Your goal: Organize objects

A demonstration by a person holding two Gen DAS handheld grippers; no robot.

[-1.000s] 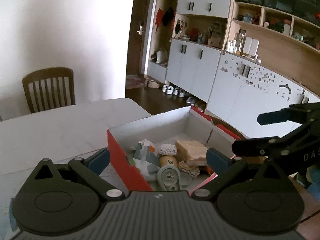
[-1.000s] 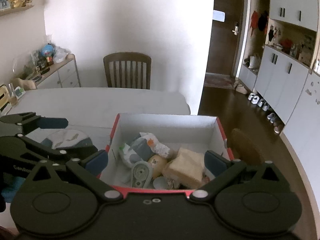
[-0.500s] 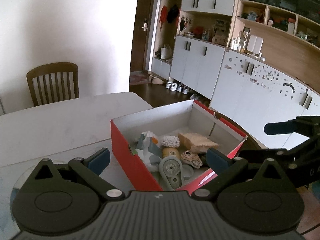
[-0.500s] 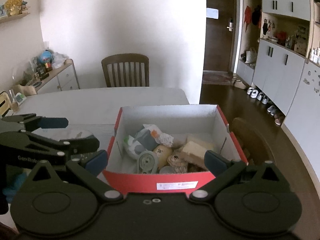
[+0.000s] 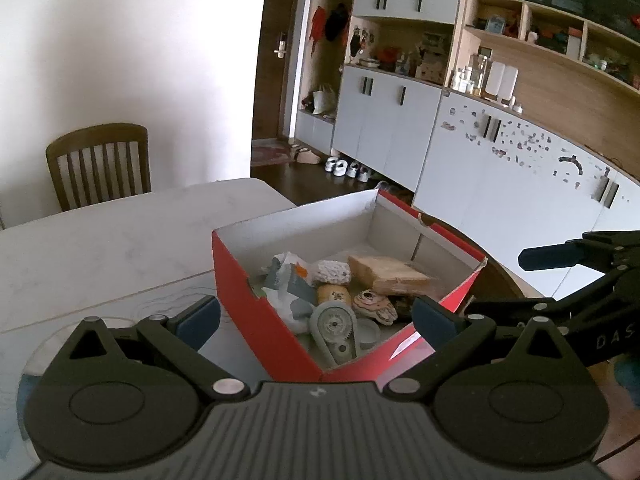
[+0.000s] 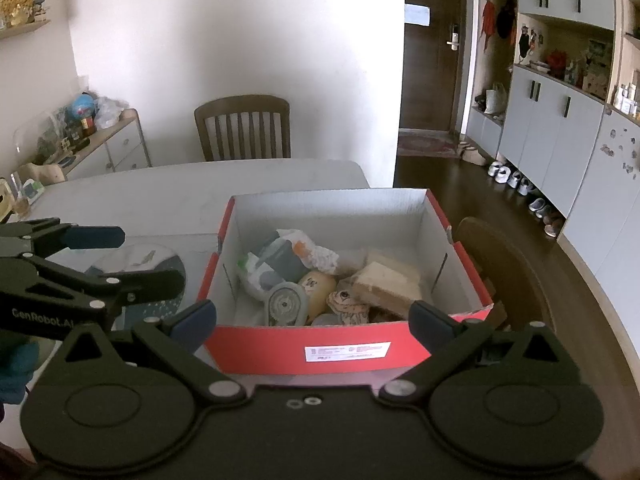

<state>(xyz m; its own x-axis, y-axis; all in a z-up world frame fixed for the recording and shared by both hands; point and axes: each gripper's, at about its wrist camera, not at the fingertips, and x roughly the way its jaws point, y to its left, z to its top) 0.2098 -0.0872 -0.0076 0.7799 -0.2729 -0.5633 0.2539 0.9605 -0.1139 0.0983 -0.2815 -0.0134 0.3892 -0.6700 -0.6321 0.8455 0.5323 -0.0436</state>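
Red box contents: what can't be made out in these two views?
- Right wrist view: the white label on the red box is too small to read.
- Both views: the bottom layer of the pile is hidden under the grey tape dispenser and tan block.
- Left wrist view: the box's near wall hides the contents behind it.
- Both hand-held grippers, left and right: open, empty.

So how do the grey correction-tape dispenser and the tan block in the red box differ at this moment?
The correction-tape dispenser is grey, rounded, with gear wheels showing; the tan block is beige, flat-faced and boxy. The dispenser leans near the box's front wall towards its left side; the block lies tilted on the right and looks larger. Both rest loose among the clutter inside the box, untouched: the left gripper and right gripper are open and empty.
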